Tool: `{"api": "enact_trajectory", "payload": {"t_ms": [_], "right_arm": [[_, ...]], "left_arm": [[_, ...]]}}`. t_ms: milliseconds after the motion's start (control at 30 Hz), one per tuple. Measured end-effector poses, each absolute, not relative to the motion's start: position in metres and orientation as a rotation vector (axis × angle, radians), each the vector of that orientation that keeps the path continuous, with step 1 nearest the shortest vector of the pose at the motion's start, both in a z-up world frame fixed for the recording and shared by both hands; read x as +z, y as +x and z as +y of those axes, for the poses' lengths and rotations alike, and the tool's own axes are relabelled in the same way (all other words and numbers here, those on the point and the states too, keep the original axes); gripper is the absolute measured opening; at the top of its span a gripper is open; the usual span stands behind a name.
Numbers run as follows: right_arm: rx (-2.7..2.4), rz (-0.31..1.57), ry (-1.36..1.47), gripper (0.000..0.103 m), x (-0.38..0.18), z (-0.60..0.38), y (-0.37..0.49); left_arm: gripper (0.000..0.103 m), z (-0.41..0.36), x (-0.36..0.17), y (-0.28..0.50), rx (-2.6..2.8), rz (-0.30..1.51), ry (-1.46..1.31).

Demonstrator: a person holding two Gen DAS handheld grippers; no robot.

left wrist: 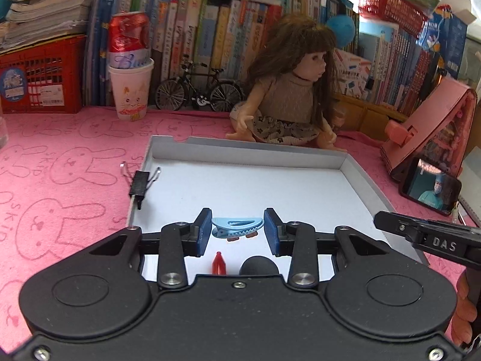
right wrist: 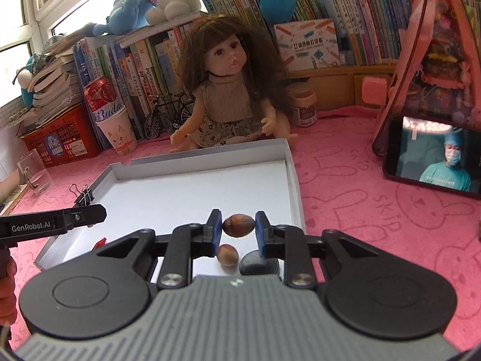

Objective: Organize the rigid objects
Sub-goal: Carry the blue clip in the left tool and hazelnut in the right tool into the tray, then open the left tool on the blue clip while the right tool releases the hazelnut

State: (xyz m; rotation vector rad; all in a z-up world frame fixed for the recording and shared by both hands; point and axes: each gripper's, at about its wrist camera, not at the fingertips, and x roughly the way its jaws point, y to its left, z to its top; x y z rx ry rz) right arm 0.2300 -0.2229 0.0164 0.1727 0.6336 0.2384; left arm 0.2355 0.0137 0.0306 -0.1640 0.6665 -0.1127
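In the left wrist view my left gripper [left wrist: 237, 232] is shut on a light blue hair clip [left wrist: 237, 226], its blue pads pressing both ends, above the shallow white tray [left wrist: 246, 158]. Below it on the tray lie a small red piece [left wrist: 219, 263] and a dark round stone [left wrist: 258, 266]. In the right wrist view my right gripper [right wrist: 239, 229] is shut on a brown nut [right wrist: 239, 225] over the tray [right wrist: 296, 186]. A second nut [right wrist: 227, 255] and the dark stone [right wrist: 258, 263] lie beneath it. A black binder clip [left wrist: 139, 182] is clamped on the tray's left wall.
A doll [left wrist: 288, 90] sits right behind the tray. A propped phone [right wrist: 436, 159] and a pink house-shaped box [left wrist: 436, 126] stand to the right. At the back left are a paper cup with a can [left wrist: 130, 87], a model bicycle [left wrist: 195, 90], a red crate [left wrist: 42, 75] and a glass [right wrist: 33, 171].
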Motion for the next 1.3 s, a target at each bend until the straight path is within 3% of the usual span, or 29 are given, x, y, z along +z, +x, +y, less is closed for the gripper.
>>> {"api": "enact_trajectory", "payload": {"t_ms": [767, 800, 933, 1000, 1067, 1300], "right_arm": [[0.225, 0.715, 0.209, 0.032, 0.004, -0.22, 0.26], [0.227, 0.71, 0.216, 0.032, 0.005, -0.222, 0.259], [0.241, 0.692, 0.232, 0.051, 0.012, -0.225, 0.254], [0.248, 0.68, 0.229, 0.054, 0.016, -0.225, 0.25], [0.255, 0.665, 0.22, 0.059, 0.019, -0.224, 0.245], [0.261, 0.622, 0.156, 0.068, 0.026, -0.221, 0.224]], "left_arm": [[0.036, 0.006, 0.012, 0.267, -0.091, 0.753, -0.145], [0.039, 0.006, 0.013, 0.266, -0.086, 0.749, -0.141], [0.049, 0.004, 0.019, 0.26, -0.091, 0.727, -0.128], [0.065, 0.003, 0.023, 0.255, -0.098, 0.711, -0.126], [0.073, 0.002, 0.028, 0.248, -0.107, 0.687, -0.124], [0.078, -0.004, 0.041, 0.224, -0.141, 0.637, -0.111]]}}
